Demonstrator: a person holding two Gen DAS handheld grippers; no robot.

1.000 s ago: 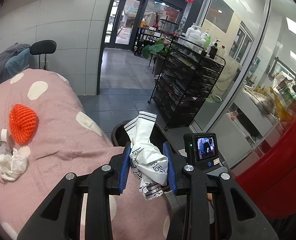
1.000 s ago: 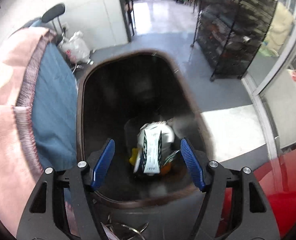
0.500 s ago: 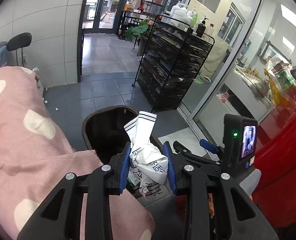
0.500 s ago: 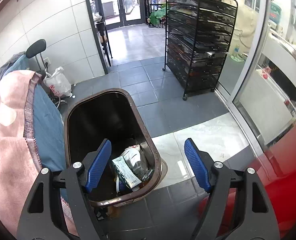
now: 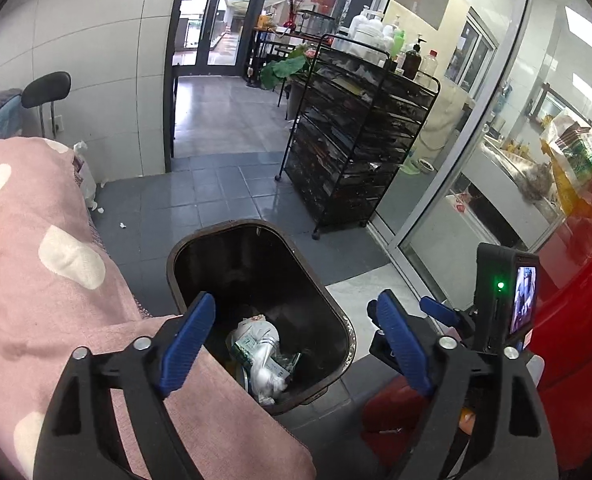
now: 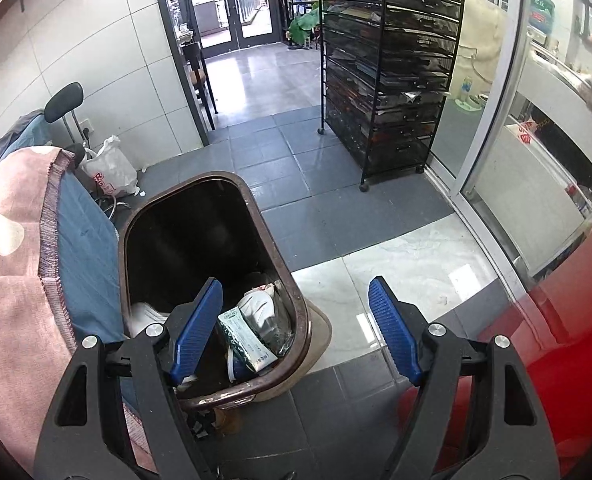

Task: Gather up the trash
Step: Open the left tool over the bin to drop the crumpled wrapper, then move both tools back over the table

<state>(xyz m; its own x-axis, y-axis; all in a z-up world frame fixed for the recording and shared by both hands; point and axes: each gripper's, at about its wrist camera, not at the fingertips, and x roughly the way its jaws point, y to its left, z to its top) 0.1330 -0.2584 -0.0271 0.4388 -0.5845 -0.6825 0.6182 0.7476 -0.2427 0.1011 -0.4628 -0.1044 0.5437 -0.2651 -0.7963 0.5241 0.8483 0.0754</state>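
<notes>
your left claw [image 5: 291,344] has just sprung apart, empty, over the bin [image 5: 338,312]; wrapper [image 5: 255,350] lies inside w/ other trash. right claw [image 6: 296,330] apart, empty too. drop step done imo. next: grab more trash off the blanket [image 5: 35,280] on the left.

The trash bin [image 5: 338,312] stands on the floor [image 5: 231,196], just beside the blanket-covered bed [image 5: 35,280] at its left. Crumpled wrappers [image 5: 261,354] lie in the bin's bottom. Behind the bin and to the right stands a wire shelf rack [image 5: 356,148], with bottles [image 5: 412,58] on its top. A chair [image 5: 45,88] stands by the wall behind the bed.

In the right wrist view, a plastic bag [image 6: 109,174] sits on the floor between the bed and the wall.
</notes>
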